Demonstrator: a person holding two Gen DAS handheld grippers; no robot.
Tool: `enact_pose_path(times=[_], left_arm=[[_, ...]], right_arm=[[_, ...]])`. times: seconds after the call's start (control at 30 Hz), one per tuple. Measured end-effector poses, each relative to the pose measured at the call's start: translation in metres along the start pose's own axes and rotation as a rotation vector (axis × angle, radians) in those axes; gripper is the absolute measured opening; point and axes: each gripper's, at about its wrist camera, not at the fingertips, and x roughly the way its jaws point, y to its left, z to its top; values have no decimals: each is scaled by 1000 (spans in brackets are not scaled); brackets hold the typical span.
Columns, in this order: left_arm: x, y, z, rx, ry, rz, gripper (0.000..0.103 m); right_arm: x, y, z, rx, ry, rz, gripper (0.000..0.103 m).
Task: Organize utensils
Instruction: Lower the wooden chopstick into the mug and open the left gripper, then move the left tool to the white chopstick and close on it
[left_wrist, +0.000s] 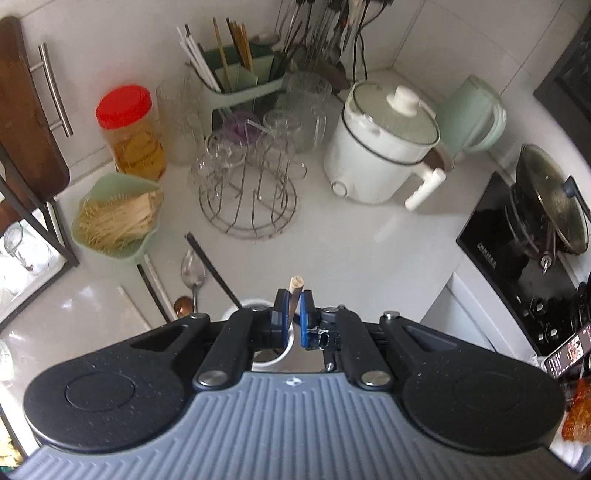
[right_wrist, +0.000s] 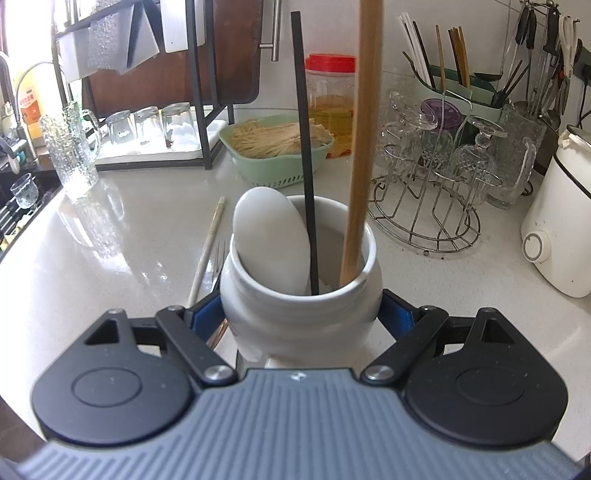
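The lower part of each view is filled by the ribbed grey and black body of its own tool, so the tabletop (left_wrist: 369, 236) directly beneath is hidden. In the left wrist view the left claw (left_wrist: 293, 312) is seen pressed onto a pale round wooden chopstick (left_wrist: 295, 291), pinched between its blue pads; only the cut top end of the stick rises above the fingers, and its lower length is covered by them. Just behind the pads a sliver of the white glazed ceramic crock (left_wrist: 255, 308) can be made out, most of it blocked by the tool.

In the right wrist view the crock (right_wrist: 299, 317) is gripped around its rounded belly by the right claw (right_wrist: 301, 314), whose blue pads are only partly visible at either side. The wooden chopstick (right_wrist: 360, 147) stands in the crock, leaning on the near rim, its top cut off by the frame edge and slightly blurred. Beside it stand a slim matte black chopstick (right_wrist: 306, 166) and a smooth white oval spoon (right_wrist: 271, 240); their lower ends are hidden inside the crock.

On the glossy speckled white tabletop, to the left of the crock, a pale chopstick (right_wrist: 207, 247) and the tines of a metal fork (right_wrist: 218, 258) are partly hidden by the crock and claw. From the left wrist, a shiny metal spoon (left_wrist: 192, 275) and a dark chopstick (left_wrist: 212, 269) lie flat on the tabletop.
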Motion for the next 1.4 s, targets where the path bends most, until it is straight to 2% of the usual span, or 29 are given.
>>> enact_pose_path(times=[0.5, 0.6, 0.67, 0.73, 0.9, 1.03, 1.2, 1.4], left_arm=[[4, -6, 5, -9, 30, 1, 7], [2, -5, 5, -14, 15, 2, 12], [0, -4, 5, -18, -5, 2, 33], [-3, -5, 4, -9, -36, 14, 44], [-14, 1, -1, -35, -109, -14, 45], [-28, 4, -10, -17, -191, 30, 50], [-40, 18, -21, -33, -271, 96, 51], [-46, 47, -41, -78, -319, 120, 55]], right_arm=[[0, -1, 0, -4, 5, 7, 90], [0, -1, 0, 2, 9, 9, 90], [1, -1, 0, 1, 11, 9, 90], [1, -1, 1, 1, 14, 8, 90], [1, -1, 1, 1, 16, 5, 90], [1, -1, 1, 0, 16, 5, 90], [1, -1, 1, 0, 15, 7, 90], [0, -3, 0, 1, 10, 14, 90]])
